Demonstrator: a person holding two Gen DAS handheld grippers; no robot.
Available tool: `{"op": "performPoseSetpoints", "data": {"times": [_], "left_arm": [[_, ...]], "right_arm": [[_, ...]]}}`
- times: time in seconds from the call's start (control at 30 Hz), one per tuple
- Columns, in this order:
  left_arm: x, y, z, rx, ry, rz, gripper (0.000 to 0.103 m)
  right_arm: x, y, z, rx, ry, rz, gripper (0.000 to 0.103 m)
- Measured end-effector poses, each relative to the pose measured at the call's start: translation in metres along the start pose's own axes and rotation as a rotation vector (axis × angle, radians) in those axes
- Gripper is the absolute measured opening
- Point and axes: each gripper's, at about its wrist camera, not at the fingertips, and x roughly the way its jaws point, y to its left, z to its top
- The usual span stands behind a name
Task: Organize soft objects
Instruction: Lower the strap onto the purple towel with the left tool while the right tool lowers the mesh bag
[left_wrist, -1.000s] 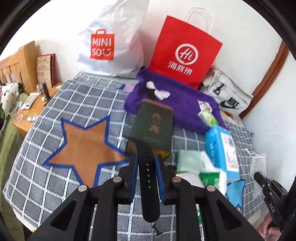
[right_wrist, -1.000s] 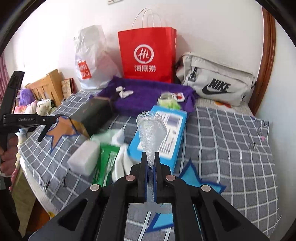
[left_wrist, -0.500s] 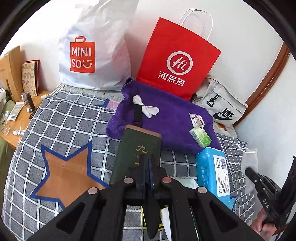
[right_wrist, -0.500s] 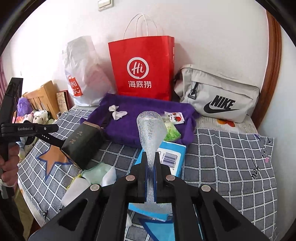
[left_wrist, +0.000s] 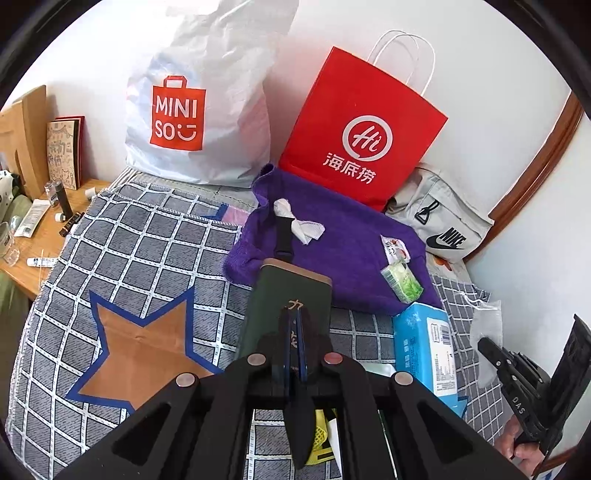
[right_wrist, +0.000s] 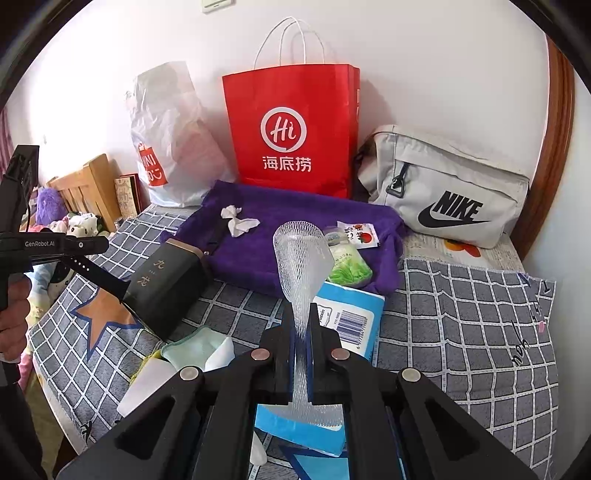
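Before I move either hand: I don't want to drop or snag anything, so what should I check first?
1. Right gripper shut on foam net: ok; the net stands up out of the jaws.
2. Left gripper shut on black strap: ok.
3. Strap free of dark green box: cannot tell; it runs up to the box's edge.
4. Purple towel bare for setting things down: not ok; crumpled tissue and green packet lie on it.
5. Grippers apart from each other: ok.
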Motion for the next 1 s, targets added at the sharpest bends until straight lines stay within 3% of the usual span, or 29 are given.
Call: {"op": "performPoseSetpoints", "data": {"times": [0.53, 1.0], "left_arm": [[0.005, -0.023, 0.020, 0.032, -0.014, -0.056, 0.002], [0.040, -0.043, 0.068, 0.044, -0.028, -0.074, 0.002]], "right_arm": [[0.001, -0.003, 0.015, -0.010, -0.028, 0.000, 0.004], [0.032, -0.021, 0.049, -0.007, -0.038, 0.003, 0.004]]}}
